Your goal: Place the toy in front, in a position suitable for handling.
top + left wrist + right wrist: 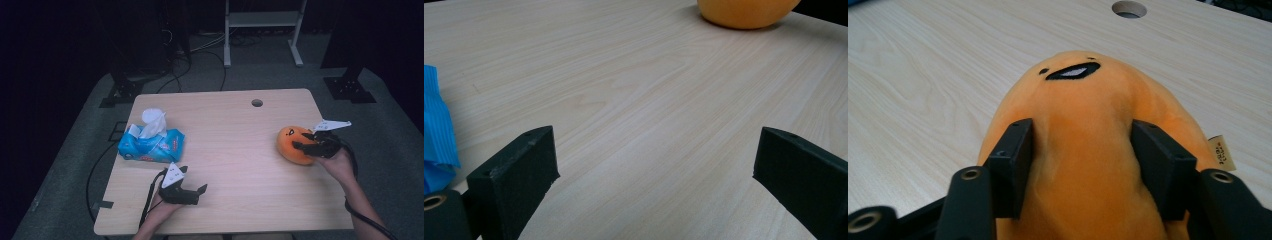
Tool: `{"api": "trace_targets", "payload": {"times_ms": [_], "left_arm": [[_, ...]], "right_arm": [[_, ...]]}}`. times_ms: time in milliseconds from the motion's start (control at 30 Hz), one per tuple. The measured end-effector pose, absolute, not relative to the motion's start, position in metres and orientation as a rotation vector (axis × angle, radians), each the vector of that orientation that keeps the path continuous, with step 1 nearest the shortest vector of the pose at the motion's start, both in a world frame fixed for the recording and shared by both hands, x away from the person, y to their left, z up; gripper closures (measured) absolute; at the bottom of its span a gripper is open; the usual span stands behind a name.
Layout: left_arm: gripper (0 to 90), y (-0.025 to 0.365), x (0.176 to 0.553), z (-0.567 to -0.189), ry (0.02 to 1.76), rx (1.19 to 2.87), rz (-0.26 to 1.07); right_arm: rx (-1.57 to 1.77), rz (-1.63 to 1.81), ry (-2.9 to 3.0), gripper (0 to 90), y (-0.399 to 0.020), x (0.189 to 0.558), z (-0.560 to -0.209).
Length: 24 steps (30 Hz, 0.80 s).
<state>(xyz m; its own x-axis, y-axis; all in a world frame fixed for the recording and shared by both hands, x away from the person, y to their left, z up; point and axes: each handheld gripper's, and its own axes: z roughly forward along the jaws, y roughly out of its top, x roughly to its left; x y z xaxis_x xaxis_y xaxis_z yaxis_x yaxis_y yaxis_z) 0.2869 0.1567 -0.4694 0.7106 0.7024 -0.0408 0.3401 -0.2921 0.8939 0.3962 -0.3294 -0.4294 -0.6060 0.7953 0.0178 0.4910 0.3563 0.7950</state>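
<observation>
Two jaws pinching an orange plush

Right gripper [1080,150] grasps the plush toy [1088,130]; squeeze centred before lifting. Left gripper [656,165] released, idle over the surface [634,100].

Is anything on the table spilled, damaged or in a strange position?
Nothing is spilled or broken. The right claw pinches the orange plush, so its sides dent inward. One tissue sticks up from the blue pack, as is normal.

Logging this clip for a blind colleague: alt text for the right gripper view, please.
The right gripper squeezes an orange plush toy between its two black jaws, denting its sides. The toy lies on a pale wooden table with a round hole near the far edge.
</observation>
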Motion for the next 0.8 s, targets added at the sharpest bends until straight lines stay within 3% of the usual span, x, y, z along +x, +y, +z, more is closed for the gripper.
{"api": "trace_targets", "payload": {"times_ms": [533,800], "left_arm": [[2.9,0.156,0.287,-0.47,0.811,1.899,0.444],[2.9,0.161,0.288,-0.469,0.827,1.88,0.445]], "right_arm": [[1.191,1.104,2.224,69.8,-0.327,0.397,-0.422],[1.227,1.109,2.193,72.3,-0.329,0.4,-0.414]]}}
